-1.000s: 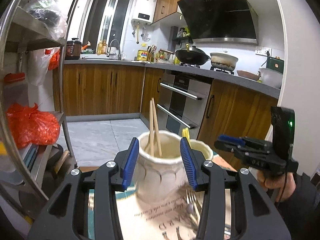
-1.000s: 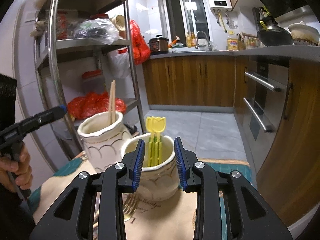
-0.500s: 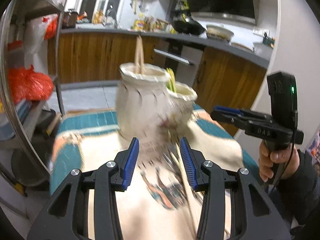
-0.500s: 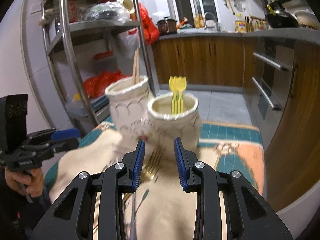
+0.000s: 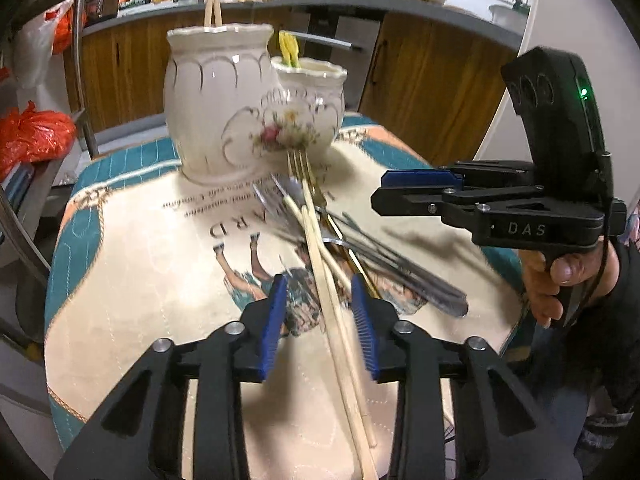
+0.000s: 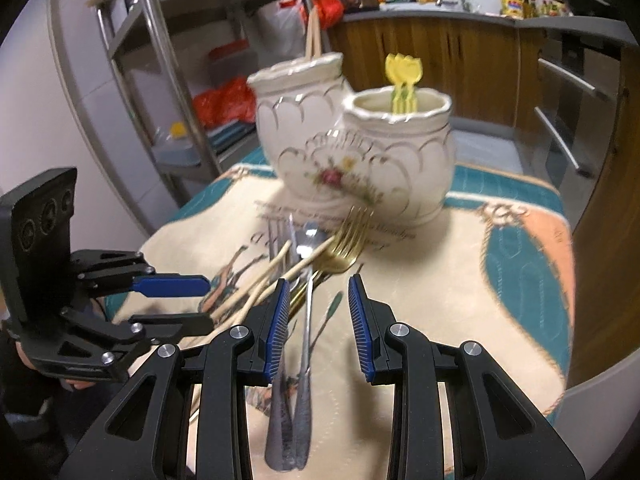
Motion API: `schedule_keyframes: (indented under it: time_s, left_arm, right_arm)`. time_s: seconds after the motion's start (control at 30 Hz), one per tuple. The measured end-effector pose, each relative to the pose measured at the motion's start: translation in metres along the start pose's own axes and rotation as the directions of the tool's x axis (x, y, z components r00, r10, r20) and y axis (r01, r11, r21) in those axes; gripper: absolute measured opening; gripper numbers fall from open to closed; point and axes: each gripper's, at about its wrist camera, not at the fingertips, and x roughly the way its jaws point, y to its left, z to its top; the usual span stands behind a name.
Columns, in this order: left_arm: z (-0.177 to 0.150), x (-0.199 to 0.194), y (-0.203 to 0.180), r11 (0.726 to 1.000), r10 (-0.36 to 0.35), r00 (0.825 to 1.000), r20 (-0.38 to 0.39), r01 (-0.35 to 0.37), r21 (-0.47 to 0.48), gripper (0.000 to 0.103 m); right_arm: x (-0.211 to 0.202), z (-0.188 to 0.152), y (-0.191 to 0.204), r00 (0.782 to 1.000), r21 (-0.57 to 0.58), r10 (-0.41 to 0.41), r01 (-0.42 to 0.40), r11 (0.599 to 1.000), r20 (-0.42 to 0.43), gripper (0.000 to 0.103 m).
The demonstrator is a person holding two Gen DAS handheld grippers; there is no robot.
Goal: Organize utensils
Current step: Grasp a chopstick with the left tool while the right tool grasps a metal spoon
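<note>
Two glazed cream ceramic jars with scalloped relief, gilt lines and a painted rose stand touching at the far side of the surface (image 5: pixel 132 264), which is covered by a printed cloth in cream, teal and peach. The taller jar (image 5: pixel 216 100) has a wavy flared rim and holds a pair of pale wooden chopsticks (image 5: pixel 212 2) upright; the squatter jar (image 6: pixel 404 160) holds yellow plastic picks with tulip-shaped heads (image 6: pixel 402 70).

In front of the jars lies a loose heap of utensils (image 5: pixel 336 236), crossing one another: a gold-toned fork (image 6: pixel 346 240) with its tines pointing at the jars, slim silvery metal cutlery, and long, round, light wooden chopsticks (image 5: pixel 332 304) running toward the near edge.

The left gripper (image 5: pixel 318 324) hangs low over the heap with its ribbed blue pads apart and nothing held; the wooden chopsticks pass between its black fingers. The right gripper (image 6: pixel 318 320) is likewise spread and empty, above a shiny steel handle (image 6: pixel 306 332) that broadens into a flat, rounded end. In the left wrist view the right gripper (image 5: pixel 416 184) sits to the right of the heap, its matte black body gripped by a bare hand (image 5: pixel 560 280).
</note>
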Motion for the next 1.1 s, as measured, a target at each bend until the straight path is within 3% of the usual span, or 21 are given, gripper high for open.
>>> schedule_keyframes:
  time_s: [0.23, 0.43, 0.87, 1.1]
  left_arm:
    - [-0.001, 0.005, 0.007, 1.000, -0.011, 1.000, -0.019, 0.010, -0.029, 0.014]
    - [0.000, 0.008, 0.016, 0.998, -0.028, 0.999, -0.027, 0.026, -0.061, 0.011]
    - [0.008, 0.014, 0.035, 0.997, 0.025, 0.998, -0.051, -0.028, -0.069, 0.007]
    - [0.011, 0.013, 0.046, 0.999, 0.033, 0.993, -0.112, -0.038, -0.039, 0.007]
  right_arm:
    - [0.021, -0.001, 0.002, 0.997, -0.018, -0.012, 0.010, 1.000, -0.081, 0.022]
    - [0.029, -0.003, -0.003, 0.993, 0.005, 0.004, -0.003, 1.000, -0.117, 0.005]
    - [0.011, -0.008, -0.016, 0.986, -0.033, -0.128, 0.125, 0.992, -0.103, 0.004]
    - [0.012, -0.008, -0.019, 0.975, -0.048, -0.136, 0.129, 0.990, -0.174, 0.004]
